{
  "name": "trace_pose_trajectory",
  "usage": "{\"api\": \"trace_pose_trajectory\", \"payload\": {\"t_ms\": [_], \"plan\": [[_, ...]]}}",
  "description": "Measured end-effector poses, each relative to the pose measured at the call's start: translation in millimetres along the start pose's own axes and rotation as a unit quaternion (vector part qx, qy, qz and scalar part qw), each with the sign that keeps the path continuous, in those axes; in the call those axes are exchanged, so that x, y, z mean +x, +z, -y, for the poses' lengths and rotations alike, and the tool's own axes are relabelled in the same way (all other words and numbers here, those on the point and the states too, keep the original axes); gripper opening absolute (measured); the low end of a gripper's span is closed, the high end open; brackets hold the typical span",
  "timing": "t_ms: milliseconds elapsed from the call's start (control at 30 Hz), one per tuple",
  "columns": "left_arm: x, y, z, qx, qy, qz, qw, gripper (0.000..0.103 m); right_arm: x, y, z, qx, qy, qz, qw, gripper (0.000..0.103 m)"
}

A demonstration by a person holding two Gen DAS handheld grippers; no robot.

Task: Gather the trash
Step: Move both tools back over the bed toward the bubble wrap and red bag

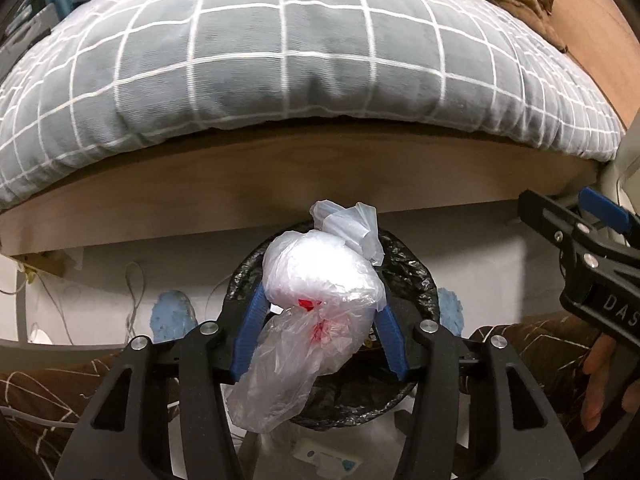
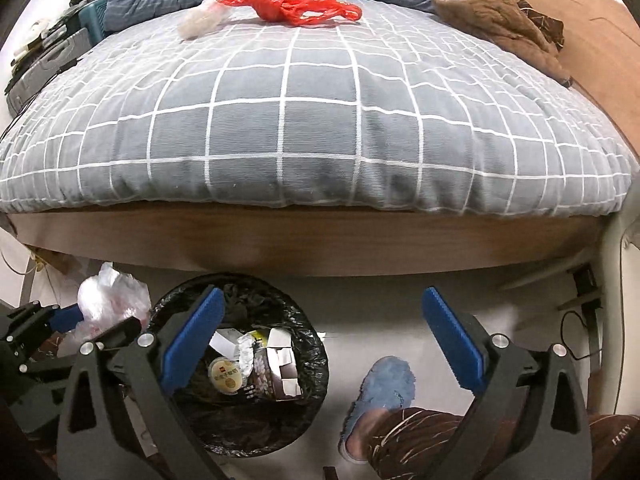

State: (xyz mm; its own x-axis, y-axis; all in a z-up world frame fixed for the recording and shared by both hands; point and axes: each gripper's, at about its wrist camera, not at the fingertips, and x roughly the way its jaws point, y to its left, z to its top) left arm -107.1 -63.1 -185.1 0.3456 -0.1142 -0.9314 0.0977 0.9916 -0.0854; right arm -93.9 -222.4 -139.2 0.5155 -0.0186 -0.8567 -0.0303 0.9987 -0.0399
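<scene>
My left gripper (image 1: 320,312) is shut on a clear crumpled plastic bag (image 1: 320,280) with red marks and holds it over the black-lined trash bin (image 1: 416,276). The bag also shows in the right wrist view (image 2: 108,300), left of the bin (image 2: 304,392), which holds a cup and cartons. My right gripper (image 2: 320,344) is open and empty, above the floor beside the bin; it shows at the right edge of the left wrist view (image 1: 560,224). A red plastic bag (image 2: 288,4) and a whitish bag (image 2: 200,20) lie on the bed's far side.
A bed with a grey checked quilt (image 2: 320,120) and a wooden frame (image 2: 320,248) fills the view ahead. A brown garment (image 2: 492,16) lies at its far right. My feet in blue slippers (image 2: 384,392) stand by the bin. Cables run along the floor at left and right.
</scene>
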Motion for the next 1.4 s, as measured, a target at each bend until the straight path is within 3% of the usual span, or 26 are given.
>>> {"api": "trace_pose_trajectory", "payload": {"t_ms": [300,467,933,1400], "plan": [[-10.5,2.1,3.8,0.005,0.024,0.027,0.9993,0.084,-4.7,4.5,-9.9,-0.010,-0.003,0.011,1.000,0.095],[-35.2,12.2,-3.5,0.001,0.036,0.065,0.9973,0.096,-15.7,12.8,-13.4,-0.016,0.002,0.030,0.999,0.095],[-105.5,44.0,-25.9,-0.023,0.055,0.154,0.9863,0.097,-68.5,47.9,-0.5,0.003,0.005,0.112,0.994,0.095],[-133.5,85.1,-45.6,-0.045,0.052,0.196,0.9783,0.097,-87.4,93.6,-2.8,-0.003,0.017,0.151,0.988,0.095]]}}
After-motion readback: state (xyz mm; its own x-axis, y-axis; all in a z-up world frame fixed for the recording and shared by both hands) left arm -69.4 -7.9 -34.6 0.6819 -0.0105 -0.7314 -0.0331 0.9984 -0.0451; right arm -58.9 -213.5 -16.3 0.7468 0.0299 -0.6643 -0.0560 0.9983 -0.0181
